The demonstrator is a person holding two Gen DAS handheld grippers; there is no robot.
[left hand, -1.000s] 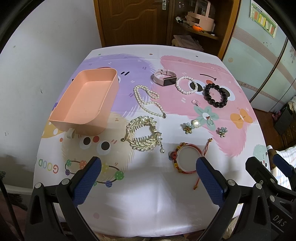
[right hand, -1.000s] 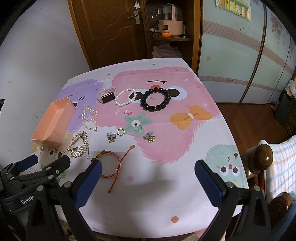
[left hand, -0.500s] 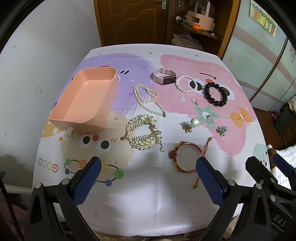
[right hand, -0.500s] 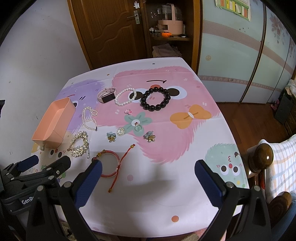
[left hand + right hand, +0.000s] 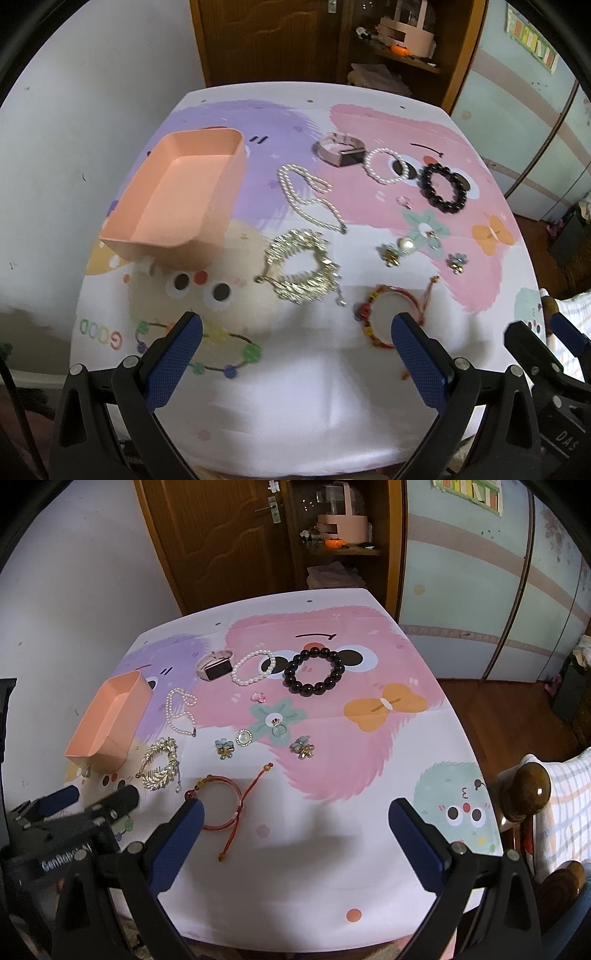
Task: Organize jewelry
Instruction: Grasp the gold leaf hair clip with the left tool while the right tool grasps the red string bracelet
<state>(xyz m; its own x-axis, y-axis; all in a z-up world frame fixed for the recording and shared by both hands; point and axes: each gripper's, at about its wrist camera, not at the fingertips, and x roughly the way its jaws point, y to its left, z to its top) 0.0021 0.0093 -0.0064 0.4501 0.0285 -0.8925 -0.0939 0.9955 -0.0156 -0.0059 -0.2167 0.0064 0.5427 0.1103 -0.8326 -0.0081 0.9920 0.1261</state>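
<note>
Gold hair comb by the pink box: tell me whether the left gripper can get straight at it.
Probably yes. The left gripper is open above the table's near edge, and the gold hair comb lies just ahead between its fingers, apart from the pink box and the red string bracelet. Nothing blocks it.

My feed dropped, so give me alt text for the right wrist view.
The open right claw hovers over the near edge of a cartoon-print tablecloth, holding nothing. Jewelry lies spread beyond it: a red string bracelet nearest, a black bead bracelet farther back, and an empty pink box at left.
</note>
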